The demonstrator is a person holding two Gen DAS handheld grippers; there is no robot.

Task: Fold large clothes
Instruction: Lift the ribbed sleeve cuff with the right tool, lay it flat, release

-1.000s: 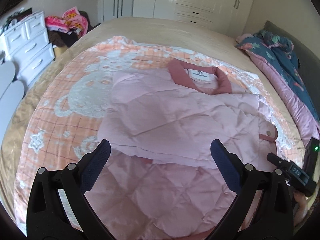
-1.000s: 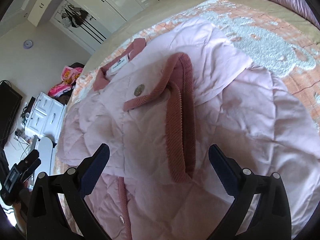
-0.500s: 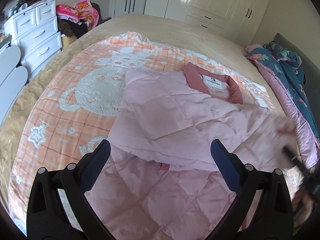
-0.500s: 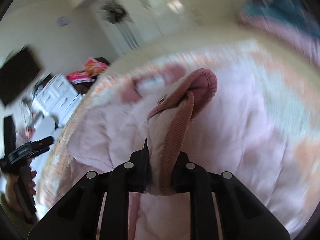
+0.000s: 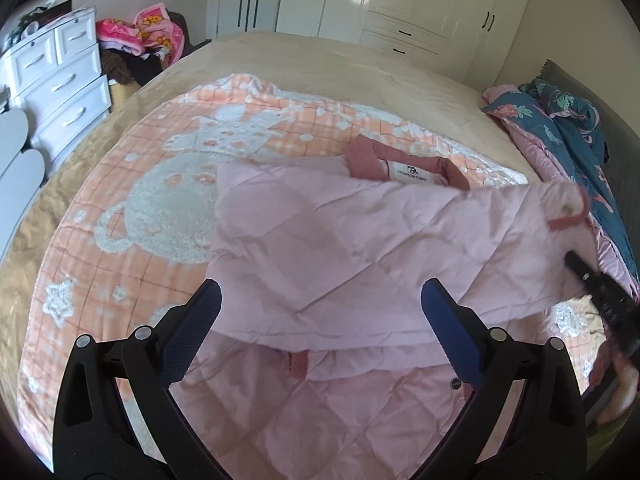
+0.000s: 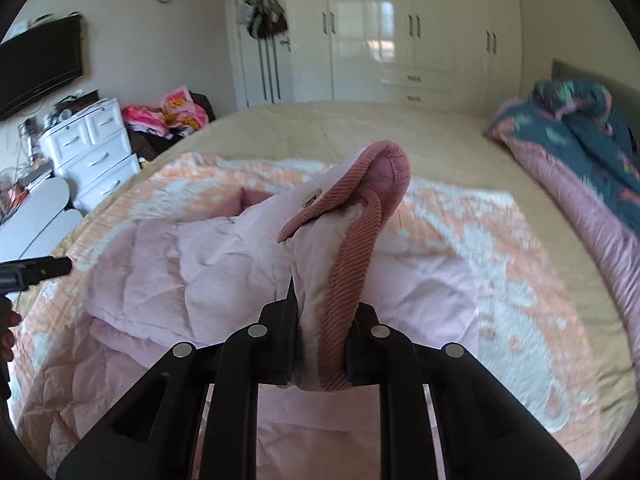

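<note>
I'm gripping the jacket's ribbed cuff (image 6: 352,280) in the right claw (image 6: 322,344), folding the sleeve; next I'm carrying it toward centre frame. Left claw (image 5: 320,312) is hanging wide, empty.

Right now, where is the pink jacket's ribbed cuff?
In the right wrist view the dusty-pink ribbed cuff sits centre frame, clamped in the right tool and lifted above the orange bear-pattern blanket.

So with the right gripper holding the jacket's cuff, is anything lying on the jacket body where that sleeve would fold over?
Nothing visible: the right gripper is shut on the ribbed cuff, and the pink quilted jacket body is bare of other objects.
</note>
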